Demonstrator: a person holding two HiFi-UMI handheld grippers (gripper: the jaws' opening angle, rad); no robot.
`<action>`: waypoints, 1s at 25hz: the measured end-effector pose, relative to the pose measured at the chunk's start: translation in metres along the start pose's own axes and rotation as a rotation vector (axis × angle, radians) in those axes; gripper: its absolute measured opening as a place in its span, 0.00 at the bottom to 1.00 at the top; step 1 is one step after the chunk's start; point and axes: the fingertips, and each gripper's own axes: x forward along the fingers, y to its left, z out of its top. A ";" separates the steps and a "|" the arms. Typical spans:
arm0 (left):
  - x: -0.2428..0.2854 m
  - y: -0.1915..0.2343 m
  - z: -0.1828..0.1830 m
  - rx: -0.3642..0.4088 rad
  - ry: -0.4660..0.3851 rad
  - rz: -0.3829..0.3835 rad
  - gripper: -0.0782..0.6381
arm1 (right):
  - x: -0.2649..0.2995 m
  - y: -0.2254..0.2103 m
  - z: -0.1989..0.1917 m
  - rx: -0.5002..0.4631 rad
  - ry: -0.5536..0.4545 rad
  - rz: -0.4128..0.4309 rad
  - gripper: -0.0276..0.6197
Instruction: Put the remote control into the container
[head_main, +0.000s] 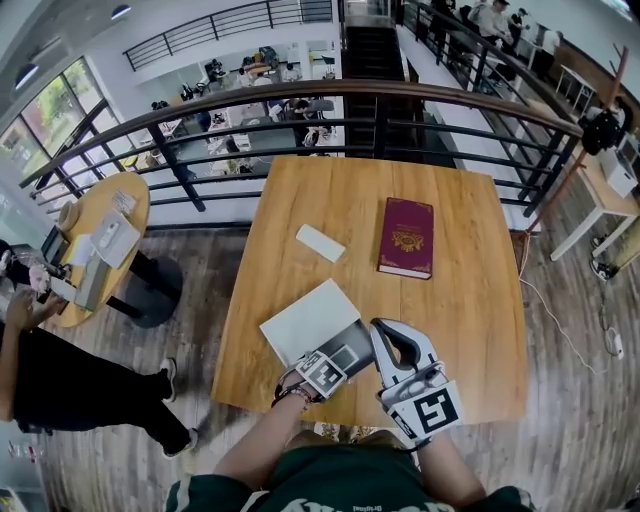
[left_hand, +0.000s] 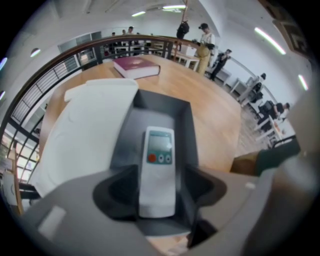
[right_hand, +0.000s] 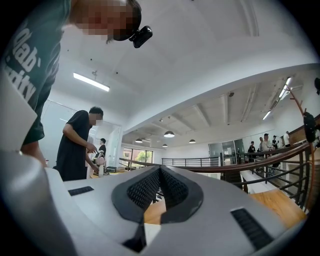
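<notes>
Spreading beneath everything, the wooden table (head_main: 470, 300) is carrying a red book (head_main: 406, 236) well apart from the work at its near edge. There a white lid (left_hand: 85, 135) is lying just beside the dark grey container (left_hand: 162, 107), which is sitting open. The right gripper (right_hand: 160, 172) is pointing up and away, its jaws pressed together on nothing. The left gripper (left_hand: 159, 182) is pinching the lower end of the remote control (left_hand: 158, 165) over the container's mouth; whether the far end is resting on the floor inside, I cannot quite tell. Letting go while it is tilting could leave it propped on the near wall or sliding out onto the table. It is looking slim and white, with a pale screen, one red button and two grey ones.
</notes>
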 end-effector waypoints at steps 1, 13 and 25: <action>-0.003 0.000 0.003 0.005 -0.020 -0.002 0.52 | 0.001 0.001 -0.001 0.000 0.003 0.002 0.07; -0.110 -0.007 0.045 0.026 -0.358 0.049 0.47 | 0.006 0.005 -0.001 -0.008 0.004 0.027 0.07; -0.243 -0.023 0.083 0.081 -0.720 0.154 0.35 | 0.014 0.008 0.004 -0.024 0.002 0.046 0.07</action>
